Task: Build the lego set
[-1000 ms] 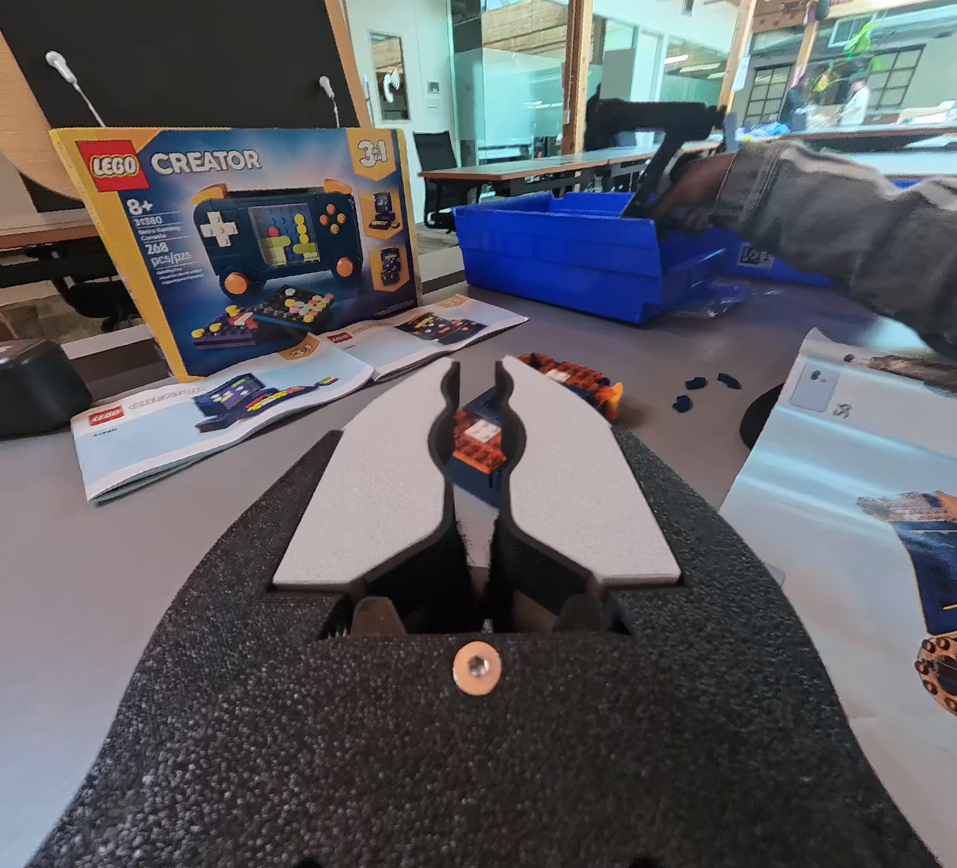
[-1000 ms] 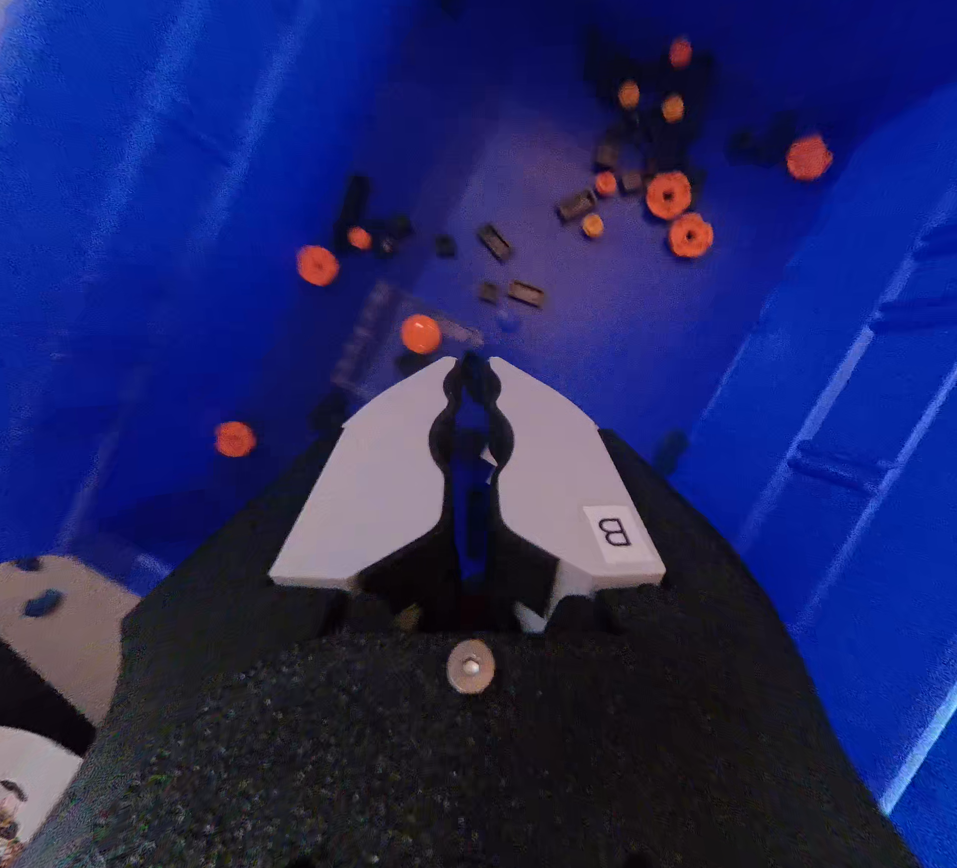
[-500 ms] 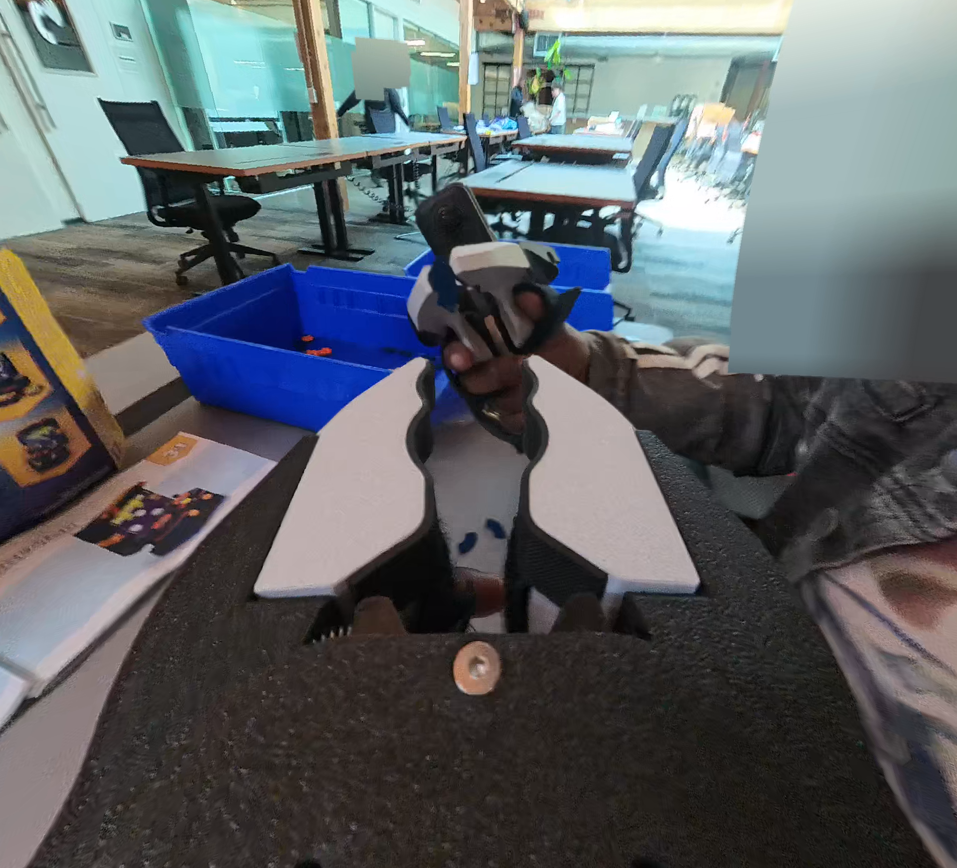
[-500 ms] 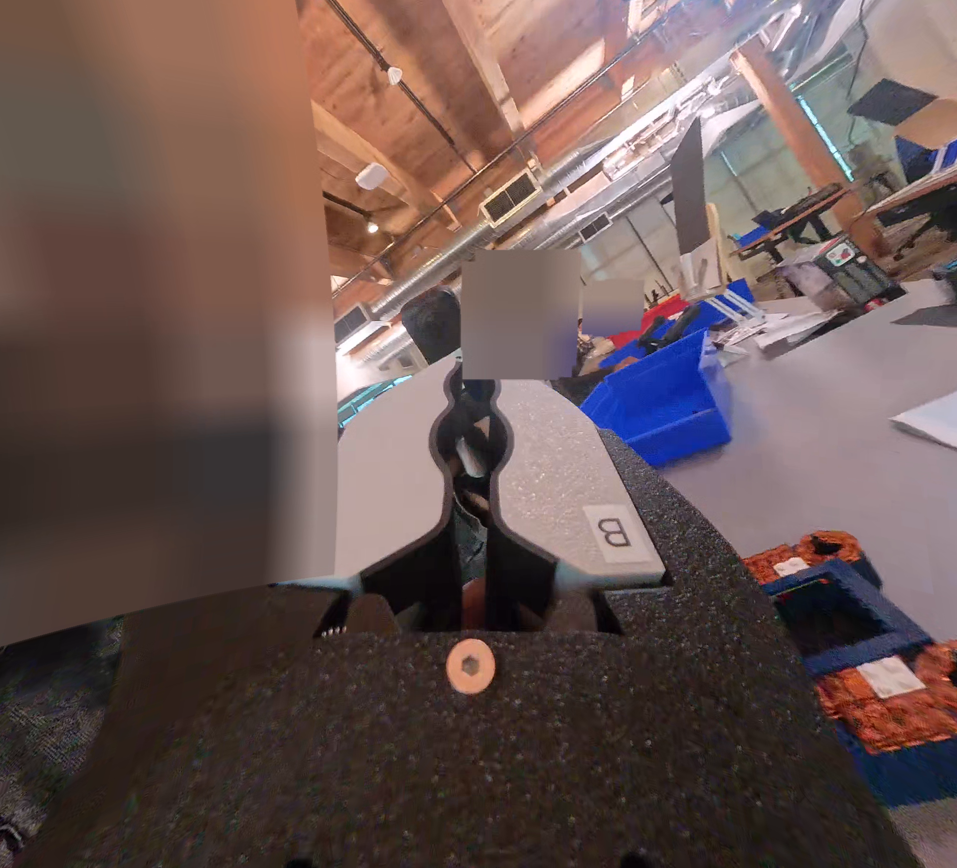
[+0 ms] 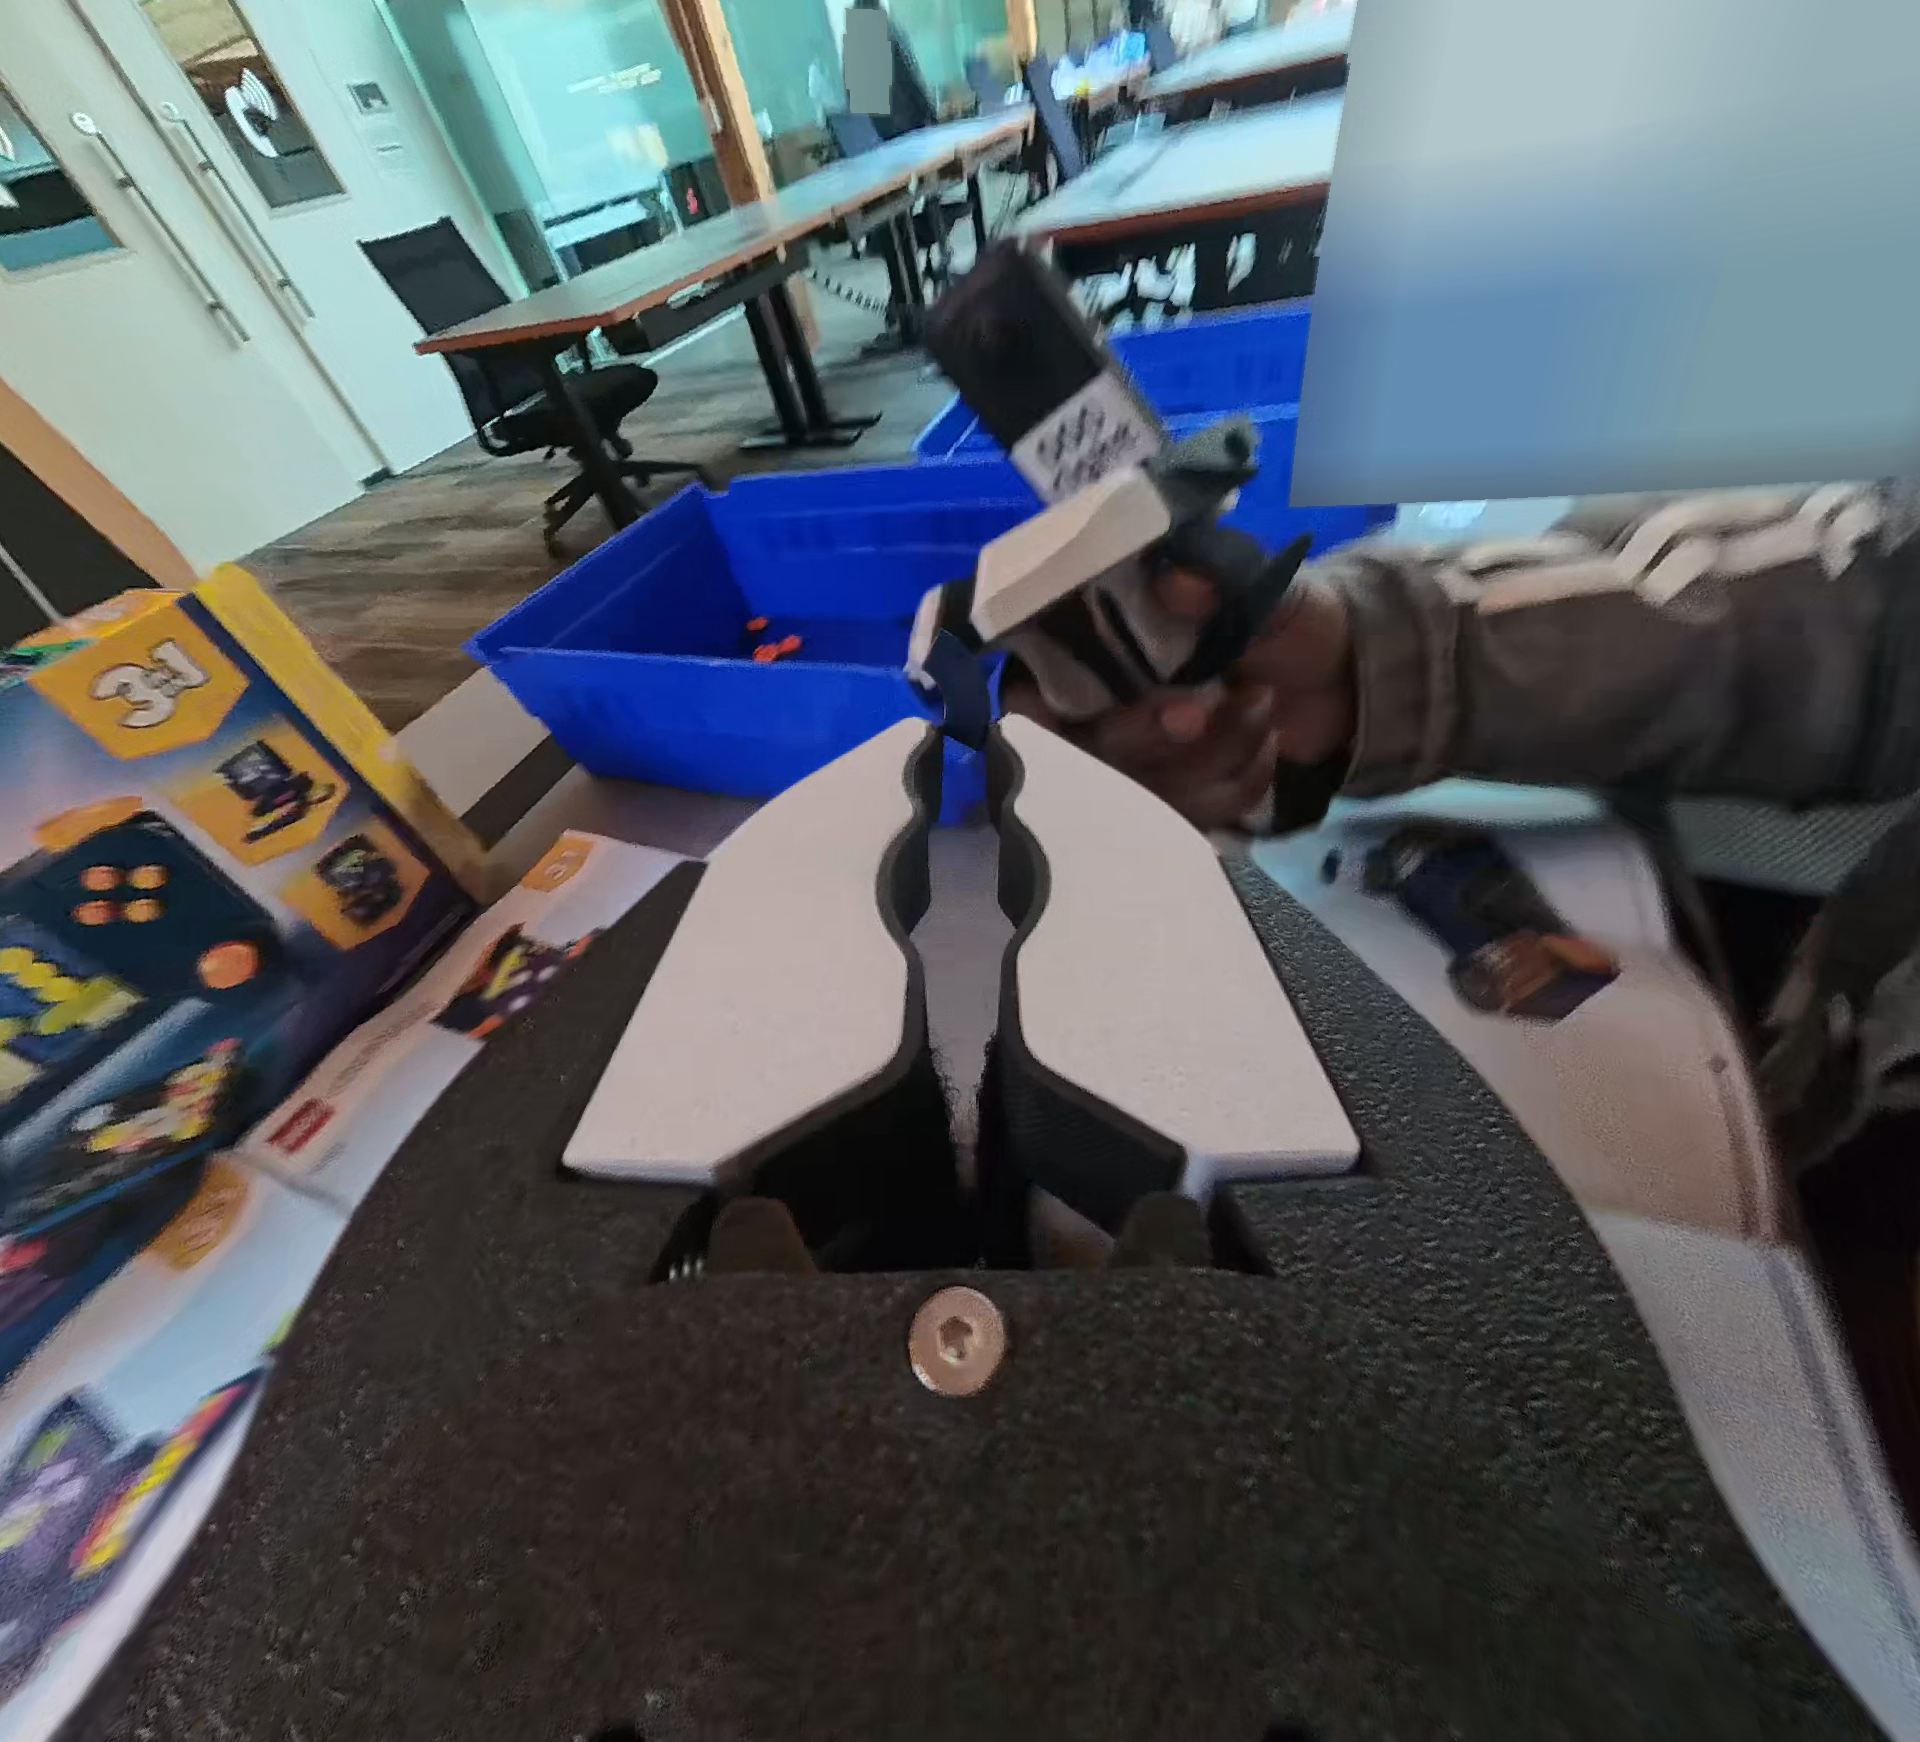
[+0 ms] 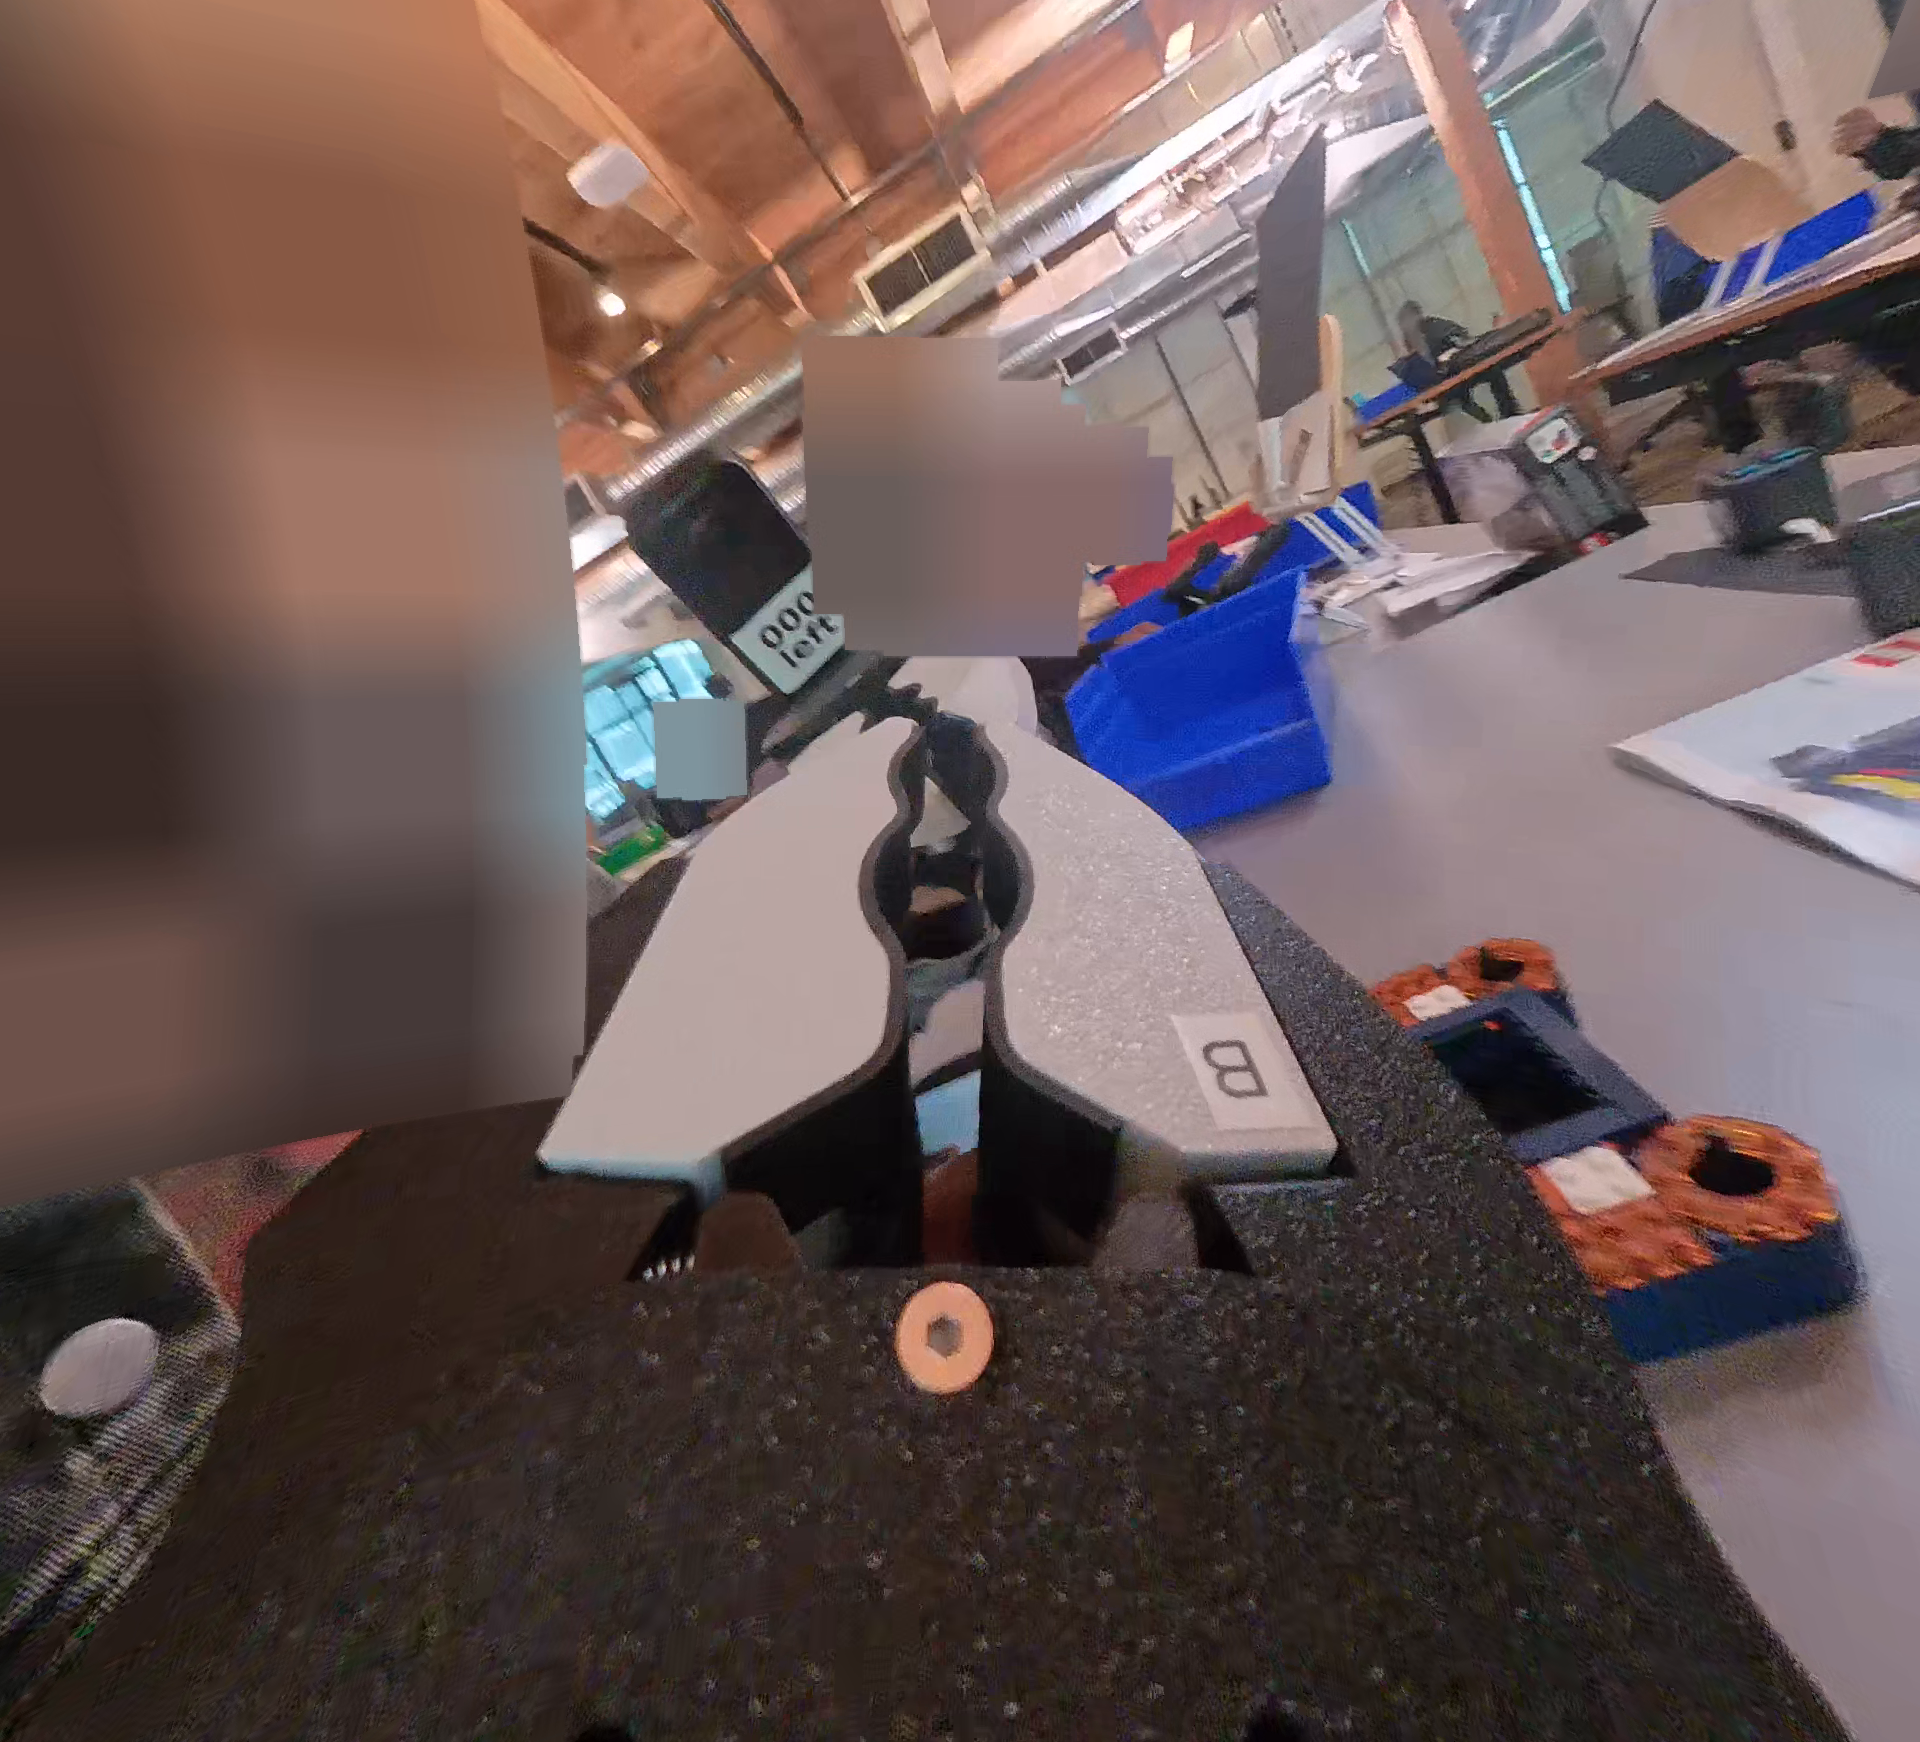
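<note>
My right gripper [image 6: 940, 736] is shut on a small dark blue piece [image 6: 951, 762] and holds it in the air. In the left wrist view the right gripper [image 5: 935, 653] comes in from the right in a person's hand, with the piece [image 5: 961, 700] hanging from its tips. My left gripper [image 5: 962, 731] meets it from below; its jaws stand a narrow gap apart and pinch the piece's lower end. The part-built dark blue and orange model [image 6: 1621, 1142] lies on the grey table to the right of the right gripper, untouched.
A blue bin [image 5: 727, 705] with orange parts stands behind the grippers. The set's box [image 5: 208, 861] and open booklets [image 5: 520, 944] lie at the left. A large instruction sheet [image 5: 1558, 1069] lies at the right. Another blue bin [image 6: 1205, 716] stands farther off.
The right gripper left the blue bin with the piece and came to meet the left one. The left gripper swung away from the model, opened wide, then narrowed onto the piece's lower end.
</note>
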Demonstrator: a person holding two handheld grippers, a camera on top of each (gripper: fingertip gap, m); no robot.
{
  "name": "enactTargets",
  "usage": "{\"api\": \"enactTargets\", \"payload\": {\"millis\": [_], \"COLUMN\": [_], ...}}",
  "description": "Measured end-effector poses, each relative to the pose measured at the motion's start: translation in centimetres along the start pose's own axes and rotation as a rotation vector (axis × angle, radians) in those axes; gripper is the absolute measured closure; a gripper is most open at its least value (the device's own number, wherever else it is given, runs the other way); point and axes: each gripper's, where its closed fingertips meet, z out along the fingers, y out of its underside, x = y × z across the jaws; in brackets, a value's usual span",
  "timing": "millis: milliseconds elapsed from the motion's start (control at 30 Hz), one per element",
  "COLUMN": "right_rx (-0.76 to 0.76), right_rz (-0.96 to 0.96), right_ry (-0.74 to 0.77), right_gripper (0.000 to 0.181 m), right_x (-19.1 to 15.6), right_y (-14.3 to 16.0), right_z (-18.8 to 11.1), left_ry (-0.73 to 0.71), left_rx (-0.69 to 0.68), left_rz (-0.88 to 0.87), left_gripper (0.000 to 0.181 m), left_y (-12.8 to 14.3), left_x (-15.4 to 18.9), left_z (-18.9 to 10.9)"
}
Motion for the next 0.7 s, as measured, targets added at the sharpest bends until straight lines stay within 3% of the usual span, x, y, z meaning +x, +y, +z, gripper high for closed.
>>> {"api": "enactTargets", "payload": {"millis": [33, 200, 367, 567, 700], "right_rx": [-0.042, -0.442, -0.797, -0.979, -0.985], "right_rz": [-0.074, -0.518, -0.684, -0.774, -0.797], "right_ry": [0.034, 0.11, 0.09, 0.08, 0.093], "right_gripper": [0.171, 0.167, 0.166, 0.172, 0.172], "right_x": [0.2, -0.2, 0.0, 1.0, 1.3], "right_y": [0.2, 2.6, 5.6, 7.9, 8.2], "right_z": [-0.3, -1.7, -2.5, -2.8, -3.1], "left_ry": [-0.008, 0.087, 0.192, 0.258, 0.267], "left_rx": [-0.048, -0.235, -0.337, -0.379, -0.387], "left_rz": [0.056, 0.202, 0.255, 0.279, 0.265], "left_gripper": [0.174, 0.173, 0.173, 0.173, 0.173], "left_y": [0.7, 3.7, 5.5, 6.3, 6.6], "left_x": [0.0, 1.6, 3.1, 4.2, 4.3], "left_z": [0.0, 0.1, 0.0, 0.2, 0.2]}}
